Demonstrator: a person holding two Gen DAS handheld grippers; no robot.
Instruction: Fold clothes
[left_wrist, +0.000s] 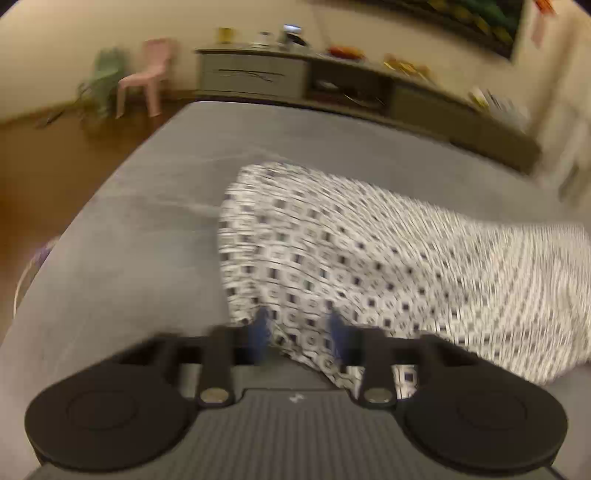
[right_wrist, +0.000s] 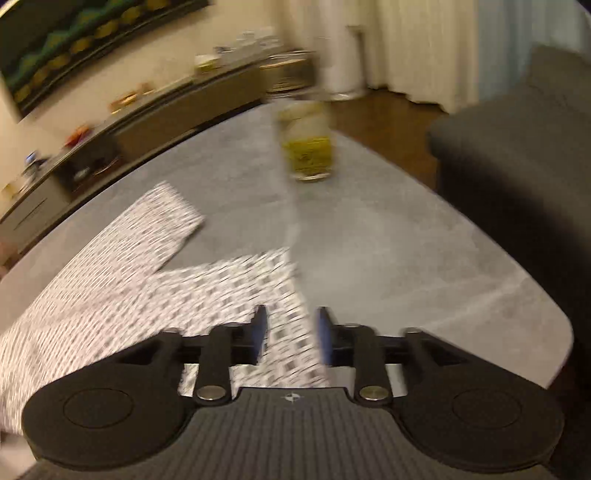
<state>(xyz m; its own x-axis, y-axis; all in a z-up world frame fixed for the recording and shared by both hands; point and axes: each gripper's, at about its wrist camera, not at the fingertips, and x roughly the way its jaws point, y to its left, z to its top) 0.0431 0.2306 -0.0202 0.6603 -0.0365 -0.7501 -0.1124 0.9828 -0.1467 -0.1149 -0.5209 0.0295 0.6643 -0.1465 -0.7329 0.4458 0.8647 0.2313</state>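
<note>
Fingers (left_wrist: 263, 328) apart over patterned garment (left_wrist: 369, 258).

A grey bench (left_wrist: 155, 229) is seen filling the middle of both views. In the left wrist view, a pink chair (left_wrist: 146, 75) and a green chair (left_wrist: 105, 75) are set on the wooden floor (left_wrist: 55, 166) at about eleven o'clock, and a long low cabinet (left_wrist: 255, 75) with small items on top is placed against the wall at twelve o'clock. A dark picture (left_wrist: 476, 22) is hung at one o'clock. In the right wrist view, a jar (right_wrist: 306, 144) with yellowish contents is stood on the bench at twelve o'clock, a dark sofa (right_wrist: 517, 166) is seen at two o'clock, and pale curtains (right_wrist: 424, 44) are hung at one o'clock.
</note>
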